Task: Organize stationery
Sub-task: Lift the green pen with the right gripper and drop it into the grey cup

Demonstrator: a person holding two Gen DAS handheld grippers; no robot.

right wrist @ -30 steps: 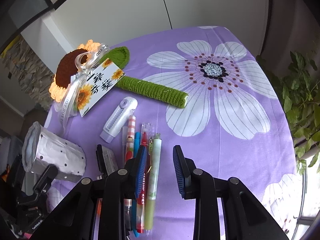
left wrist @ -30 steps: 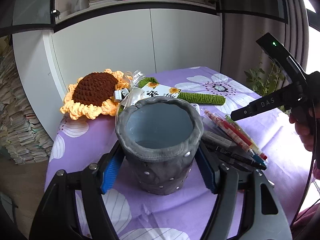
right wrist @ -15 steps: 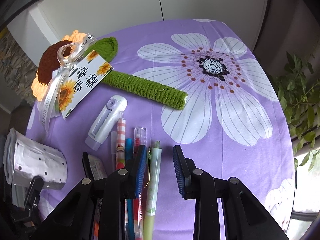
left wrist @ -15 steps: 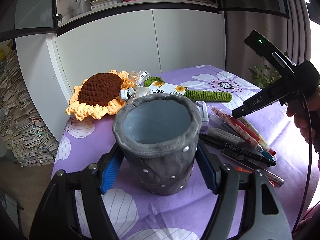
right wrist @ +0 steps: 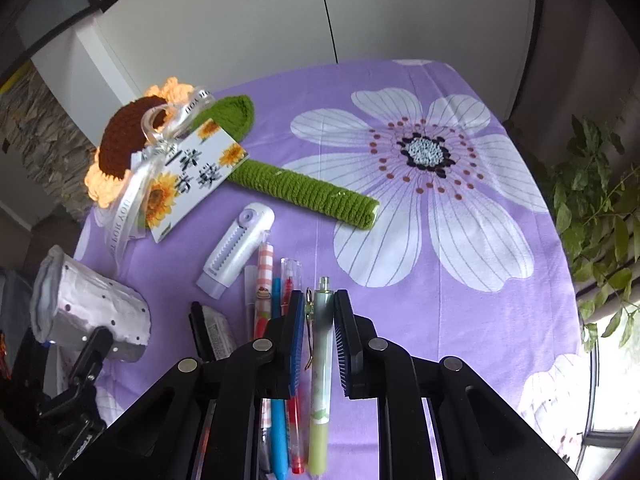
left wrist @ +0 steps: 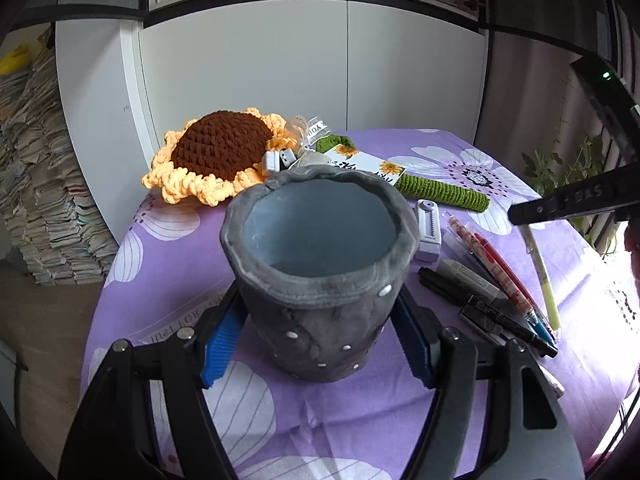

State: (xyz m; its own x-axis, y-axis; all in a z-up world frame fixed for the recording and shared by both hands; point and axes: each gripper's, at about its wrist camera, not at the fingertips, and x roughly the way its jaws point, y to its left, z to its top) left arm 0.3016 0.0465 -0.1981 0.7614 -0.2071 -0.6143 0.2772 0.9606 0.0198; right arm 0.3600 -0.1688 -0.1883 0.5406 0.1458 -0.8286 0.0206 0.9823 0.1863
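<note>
The right gripper (right wrist: 316,332) has its blue ribbed pads closed on the green pen (right wrist: 322,360), rightmost of the pens (right wrist: 276,320) at 6 o'clock on the desk (right wrist: 460,300); the left gripper (left wrist: 316,340) clamps the cup (left wrist: 320,272), at 9 o'clock from the pens. Lift the slick, slim barrel straight up, clear of its neighbours, then tip it into the cup's soft, wrinkled grey fabric mouth, held upright

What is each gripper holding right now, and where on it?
The left gripper clamps the grey pen holder around its lower wall. The right gripper pinches the green pen along its upper barrel, by the clip.
</note>
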